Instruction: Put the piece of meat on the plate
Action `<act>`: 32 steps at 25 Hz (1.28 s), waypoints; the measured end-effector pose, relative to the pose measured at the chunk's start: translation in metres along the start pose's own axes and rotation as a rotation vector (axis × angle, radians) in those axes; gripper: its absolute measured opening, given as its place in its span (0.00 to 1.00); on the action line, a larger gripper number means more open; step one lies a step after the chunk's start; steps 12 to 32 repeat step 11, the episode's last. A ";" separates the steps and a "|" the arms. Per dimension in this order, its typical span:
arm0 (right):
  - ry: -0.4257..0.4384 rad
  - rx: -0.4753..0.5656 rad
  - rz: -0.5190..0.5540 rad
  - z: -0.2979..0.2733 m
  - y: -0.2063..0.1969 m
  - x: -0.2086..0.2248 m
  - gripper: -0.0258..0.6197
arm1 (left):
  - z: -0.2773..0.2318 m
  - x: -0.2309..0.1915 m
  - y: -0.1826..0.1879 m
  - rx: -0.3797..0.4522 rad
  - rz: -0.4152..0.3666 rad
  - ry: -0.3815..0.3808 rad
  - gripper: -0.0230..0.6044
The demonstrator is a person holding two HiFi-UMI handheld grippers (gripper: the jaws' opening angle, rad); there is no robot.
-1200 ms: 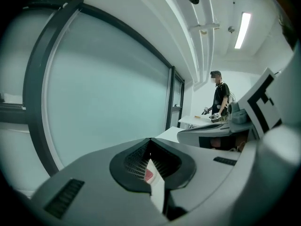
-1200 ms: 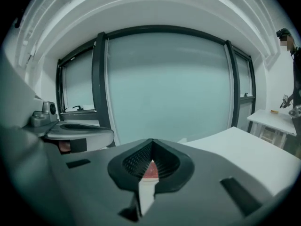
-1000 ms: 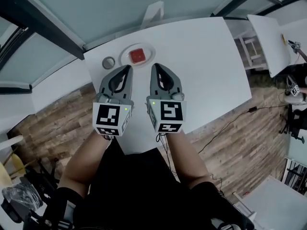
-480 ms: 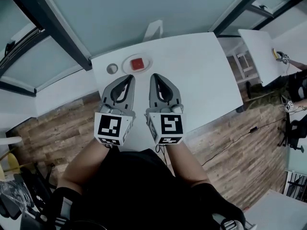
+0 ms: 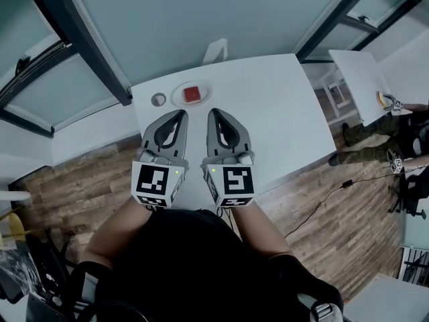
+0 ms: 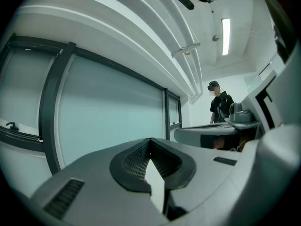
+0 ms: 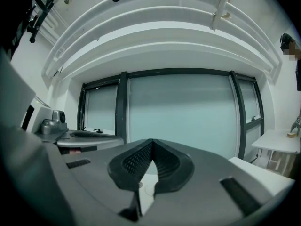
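The piece of meat (image 5: 192,94) is a red square, and it sits in the middle of the plate (image 5: 207,92). The plate is at the far edge of the white table (image 5: 281,106), at about 12 o'clock from the two tools. A small round thing (image 5: 158,99) lies just beside the plate, at its 9 o'clock. The left gripper (image 5: 179,113) has its jaws pressed together with nothing between them. The right gripper (image 5: 214,113), at its 3 o'clock, is closed the same way and is empty too. Both point level, side by side, near the person and well apart from the plate. I think they hang back like this because the meat is already where it should be, so there is nothing left to pick up.
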State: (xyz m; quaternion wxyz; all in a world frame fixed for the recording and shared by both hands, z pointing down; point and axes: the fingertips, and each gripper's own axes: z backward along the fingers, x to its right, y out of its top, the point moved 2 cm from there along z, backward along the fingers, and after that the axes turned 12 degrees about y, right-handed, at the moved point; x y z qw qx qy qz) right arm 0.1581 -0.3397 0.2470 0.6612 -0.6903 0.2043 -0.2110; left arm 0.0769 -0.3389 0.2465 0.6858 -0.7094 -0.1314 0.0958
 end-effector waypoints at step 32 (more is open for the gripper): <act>-0.007 0.006 0.005 0.011 0.002 0.002 0.04 | 0.003 0.011 0.006 0.013 0.004 -0.021 0.04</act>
